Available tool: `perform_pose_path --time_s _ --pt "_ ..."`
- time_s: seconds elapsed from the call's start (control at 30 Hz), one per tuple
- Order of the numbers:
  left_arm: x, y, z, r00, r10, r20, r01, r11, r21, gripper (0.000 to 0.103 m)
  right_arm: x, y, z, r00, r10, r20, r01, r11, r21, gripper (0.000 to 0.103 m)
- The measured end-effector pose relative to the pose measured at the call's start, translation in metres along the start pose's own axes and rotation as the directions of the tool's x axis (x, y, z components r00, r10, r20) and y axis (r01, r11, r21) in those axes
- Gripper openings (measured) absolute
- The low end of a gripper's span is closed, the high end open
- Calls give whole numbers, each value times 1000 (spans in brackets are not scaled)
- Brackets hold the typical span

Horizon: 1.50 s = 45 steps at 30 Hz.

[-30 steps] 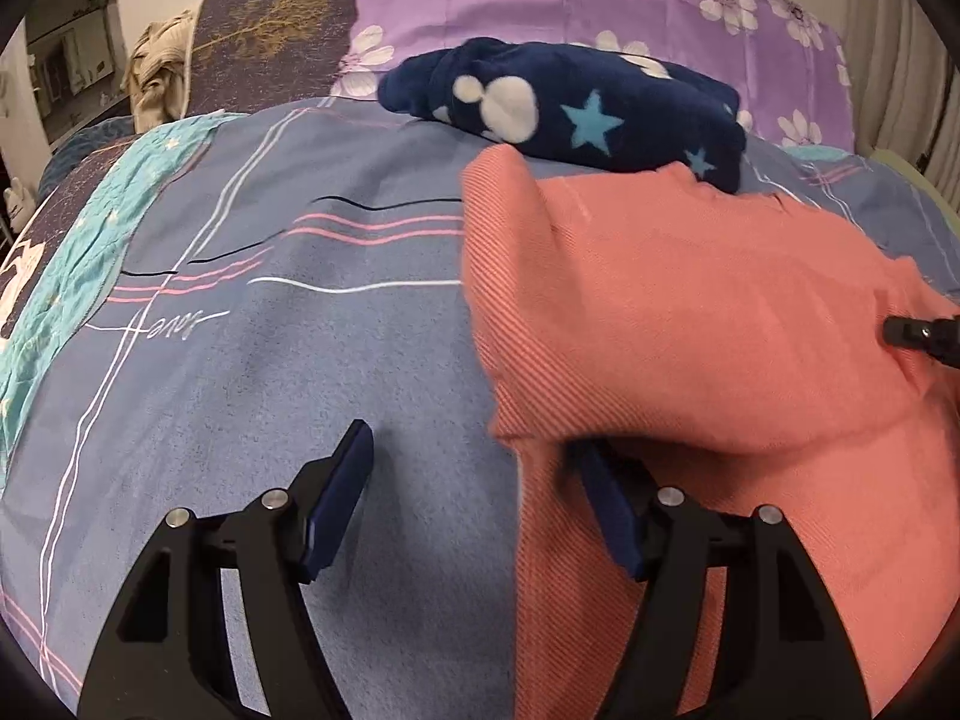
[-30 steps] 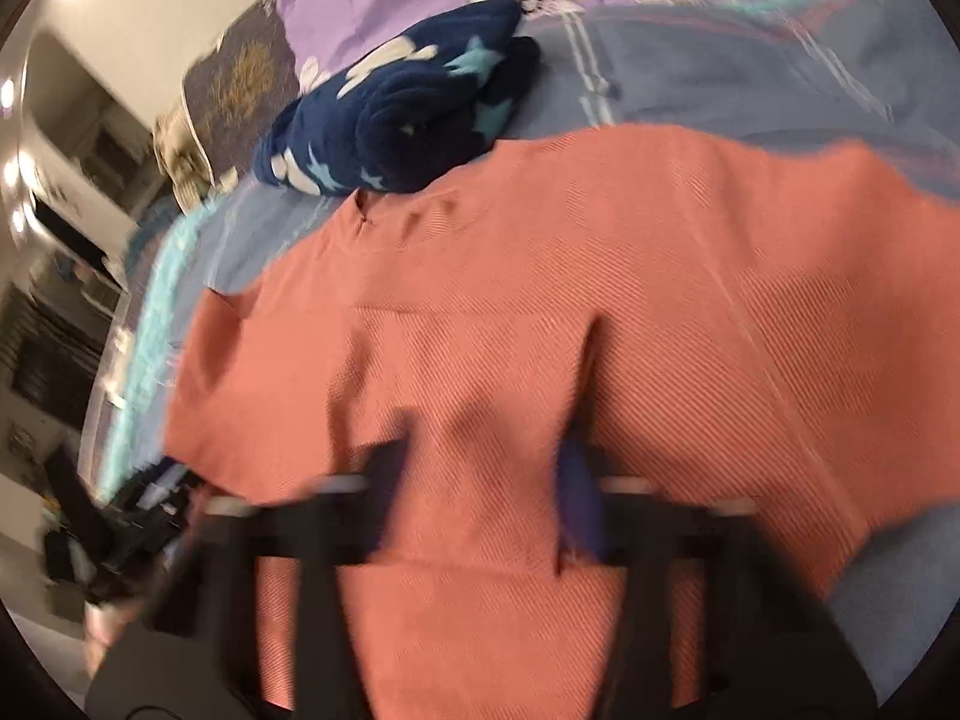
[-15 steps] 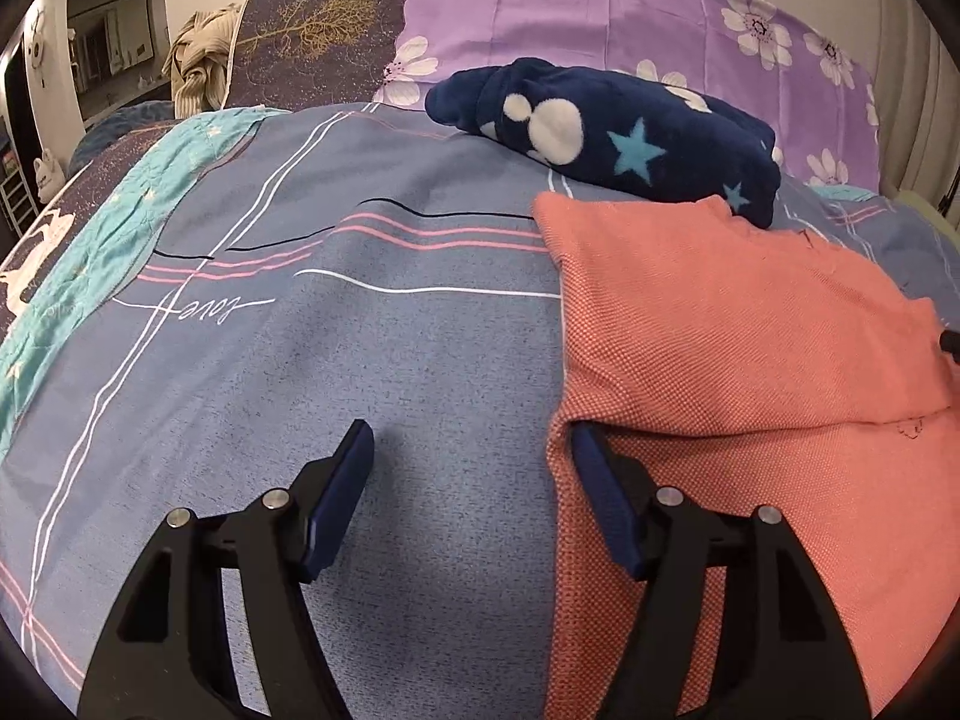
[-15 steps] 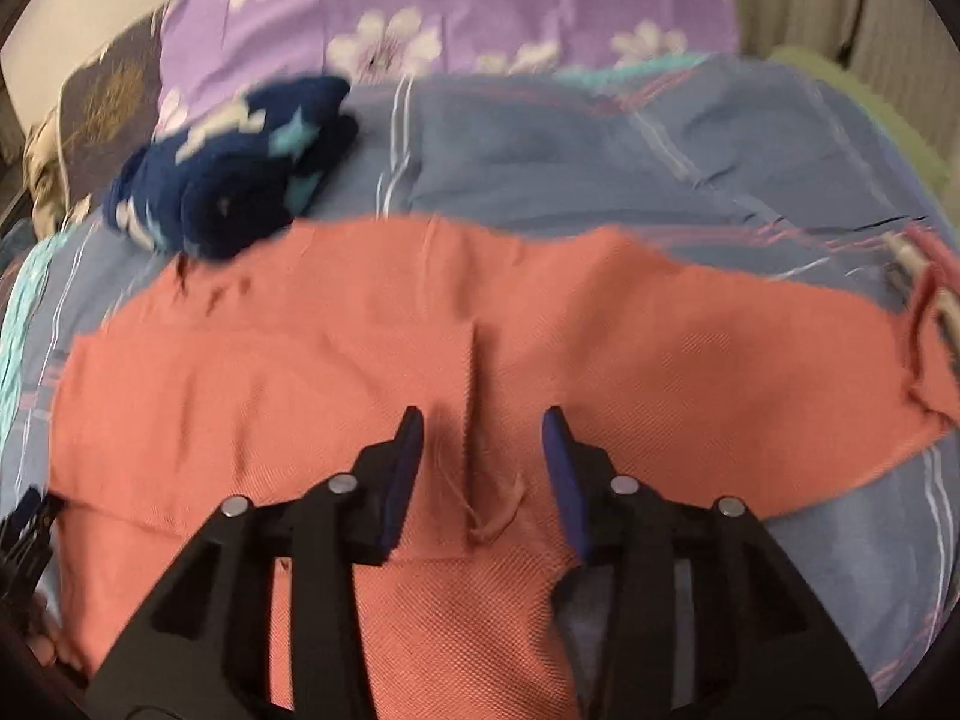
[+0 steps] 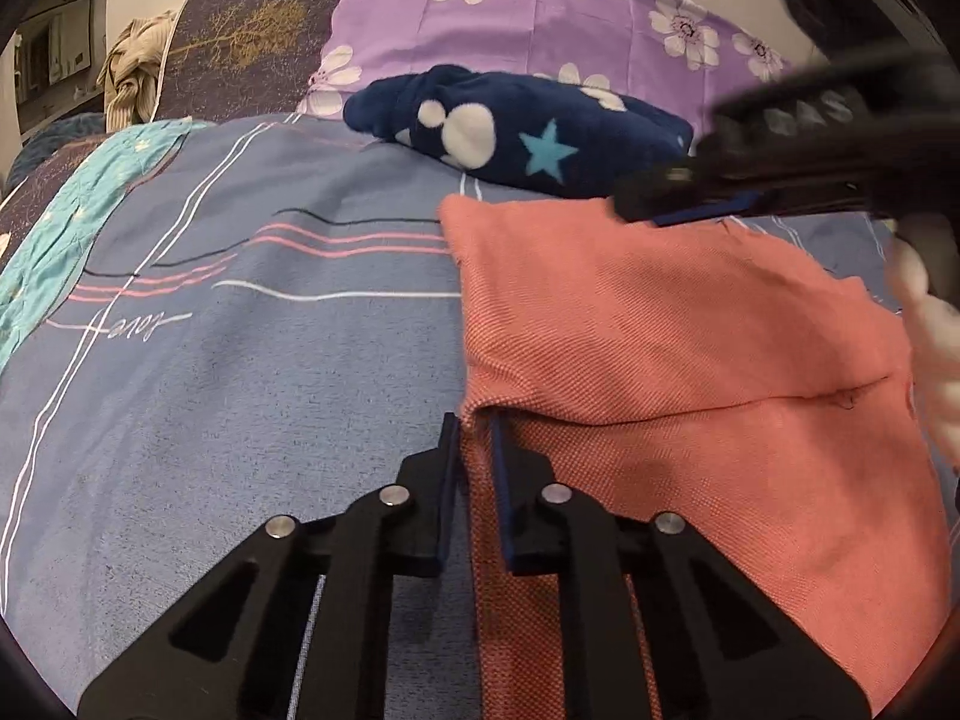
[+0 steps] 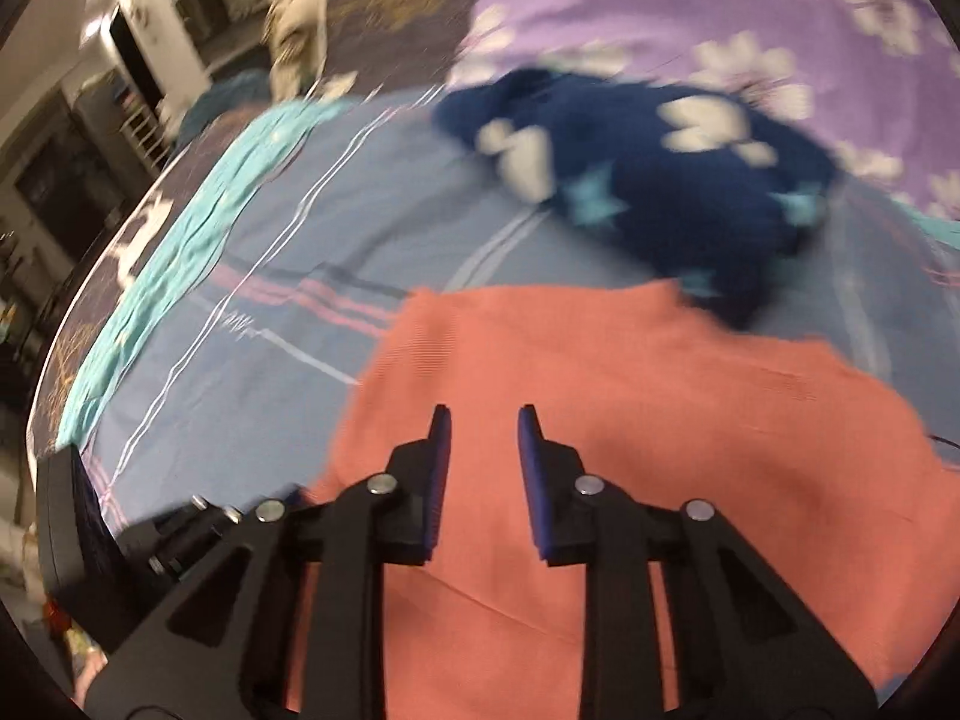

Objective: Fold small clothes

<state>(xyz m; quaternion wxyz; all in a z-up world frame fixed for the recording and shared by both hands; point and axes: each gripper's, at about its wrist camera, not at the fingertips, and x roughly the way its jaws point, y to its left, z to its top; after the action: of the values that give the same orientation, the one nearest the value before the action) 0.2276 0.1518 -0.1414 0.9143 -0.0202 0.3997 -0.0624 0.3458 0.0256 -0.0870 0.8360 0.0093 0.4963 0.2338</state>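
Observation:
A coral-red garment (image 5: pixel 660 330) lies on the bed with its left part folded over. My left gripper (image 5: pixel 474 426) is at the garment's left edge, jaws closing, with the fold of fabric pinched between the pads. In the right wrist view my right gripper (image 6: pixel 485 417) hovers over the garment (image 6: pixel 660 420) near its far left corner. Its jaws are partly apart and closing, with nothing between them. In the left wrist view the right gripper (image 5: pixel 690 204) shows blurred at the garment's far edge.
A rolled navy fleece with stars and white spots (image 5: pixel 528 126) lies just behind the garment, against a purple flowered pillow (image 5: pixel 540 18). The blue striped bedsheet (image 5: pixel 240 390) spreads to the left, with a teal cloth (image 5: pixel 60 228) along its edge. A hand (image 5: pixel 924 330) shows at the right.
My left jaws went from wide apart to pinched on the garment's left edge. The right gripper let go, swung left across the garment to its far edge, and its jaws narrowed again.

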Motion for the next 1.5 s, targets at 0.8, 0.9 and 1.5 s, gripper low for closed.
perform_pose_path --time_s 0.8,0.9,1.5 --pt "5 19 -1 997 -74 -27 72 995 -72 9 0 -14 -6 996 35 81 -40 997 68 22" --pt "1 19 -3 997 -69 -24 68 996 -63 8 -30 -55 -45 998 -30 52 25 994 108 22" --pt "54 -67 38 996 -31 -80 39 995 92 4 -56 -135 -134 979 -168 114 146 973 179 39"
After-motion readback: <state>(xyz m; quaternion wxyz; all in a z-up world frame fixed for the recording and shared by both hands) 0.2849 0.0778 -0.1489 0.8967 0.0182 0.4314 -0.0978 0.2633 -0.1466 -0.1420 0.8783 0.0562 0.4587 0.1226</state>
